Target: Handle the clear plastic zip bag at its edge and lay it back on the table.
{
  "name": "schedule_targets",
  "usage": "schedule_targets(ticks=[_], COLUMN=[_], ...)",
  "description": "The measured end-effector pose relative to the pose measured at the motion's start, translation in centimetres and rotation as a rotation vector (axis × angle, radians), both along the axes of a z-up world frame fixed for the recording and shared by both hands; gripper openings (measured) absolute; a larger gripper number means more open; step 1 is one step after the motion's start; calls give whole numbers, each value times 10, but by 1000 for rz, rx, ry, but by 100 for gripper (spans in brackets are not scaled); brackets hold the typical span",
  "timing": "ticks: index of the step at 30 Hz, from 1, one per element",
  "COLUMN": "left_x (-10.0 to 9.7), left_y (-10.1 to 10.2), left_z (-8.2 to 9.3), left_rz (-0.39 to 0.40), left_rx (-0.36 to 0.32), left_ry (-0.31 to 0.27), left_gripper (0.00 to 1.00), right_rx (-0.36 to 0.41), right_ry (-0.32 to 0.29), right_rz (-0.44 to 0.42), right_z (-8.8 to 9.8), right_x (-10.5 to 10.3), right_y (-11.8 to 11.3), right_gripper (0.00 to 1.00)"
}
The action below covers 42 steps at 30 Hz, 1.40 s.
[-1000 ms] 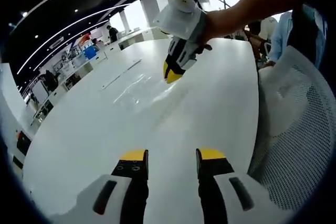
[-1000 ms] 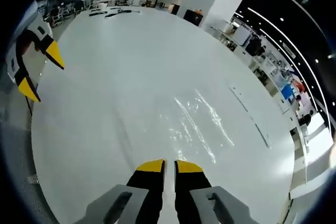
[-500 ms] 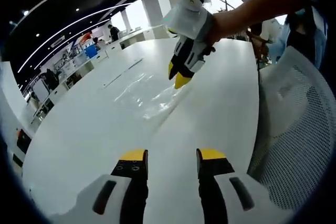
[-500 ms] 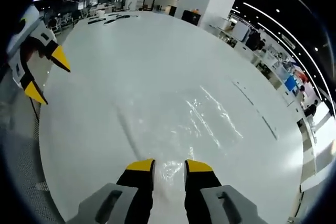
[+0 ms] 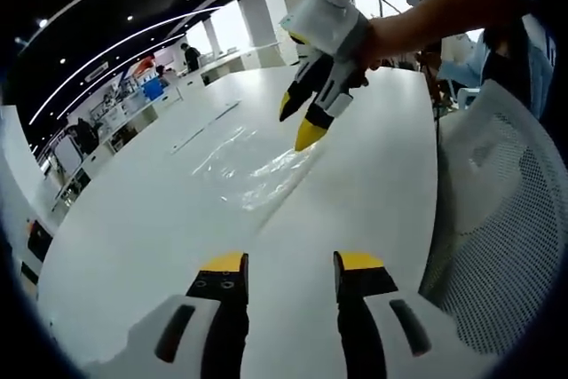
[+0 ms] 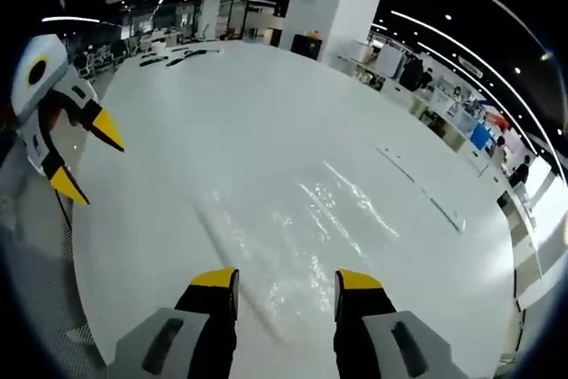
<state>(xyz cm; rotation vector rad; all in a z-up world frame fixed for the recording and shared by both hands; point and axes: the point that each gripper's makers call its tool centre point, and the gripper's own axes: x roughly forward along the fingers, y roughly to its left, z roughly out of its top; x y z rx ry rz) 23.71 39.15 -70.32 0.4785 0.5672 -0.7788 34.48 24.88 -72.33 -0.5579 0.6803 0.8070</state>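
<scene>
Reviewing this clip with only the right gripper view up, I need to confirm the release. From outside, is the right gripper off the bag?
Observer: Yes. In the left gripper view the right gripper hangs open above the clear zip bag, its yellow tips clear of the plastic.
Operator: Is the bag flat?
Observer: It lies spread on the white table, wrinkled, with its near edge running toward the left gripper.
Operator: Anything beside the table on my side?
Observer: A white mesh chair back stands at the table's edge, next to the person's arm.
</scene>
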Motion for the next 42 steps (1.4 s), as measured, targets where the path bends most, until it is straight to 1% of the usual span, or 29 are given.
schedule_targets(ticks=[2,5,8,10,12,16,18,19,21,24,25,26,27,28,30,32,34,37,41,42], left_x=[1,-1,0,0,0,-4,-3,-5,-5,-4,-4,-4,-4,-4,0,2,-1,-3,-4,-2], left_y=[0,1,2,3,2,-3,0,-1,0,5,5,5,6,7,13,17,14,13,18,25], left_z=[0,-1,-2,-5,-4,3,0,1,1,1,3,4,5,7,2,2,6,9,1,-6], left_rz=[4,19,20,27,28,32,38,43,55,84,97,105,113,122,137,142,150,165,189,202], left_rx=[-1,-1,-4,-3,-7,-19,-26,-30,-37,-48,-61,-66,-68,-71,-73,-73,-80,-92,-108,-125], left_ry=[0,14,15,21,21,16,20,21,19,20,16,14,14,11,5,-10,-14,-14,9,19], left_gripper=[37,39,39,41,41,41,42,43,47,53,56,59,61,63,69,71,75,81,89,90], right_rx=[18,48,73,92,103,142,159,186,213,218,221,229,246,261,282,297,308,323,346,348], right_ry=[5,-8,-13,-16,-21,-46,-55,-64,-72,-82,-87,-111,-128,-131,-128,-130,-131,-136,-130,-128], right_rz=[-15,-30,-44,-54,-64,-73,-92,-103,-106,-110,-110,-121,-129,-136,-152,-160,-165,-175,-191,-196], right_z=[3,7,9,12,12,18,21,24,25,26,26,29,32,34,37,38,39,42,43,42], right_x=[0,-2,-6,-9,-11,-14,-16,-18,-19,-26,-27,-27,-26,-28,-32,-34,-36,-40,-50,-53], right_y=[0,-1,-3,-3,-5,-5,-7,-6,-6,-8,-9,-10,-10,-10,-13,-14,-15,-18,-22,-24], right_gripper=[47,47,51,52,55,56,58,59,60,62,64,67,72,76,77,78,79,82,89,90])
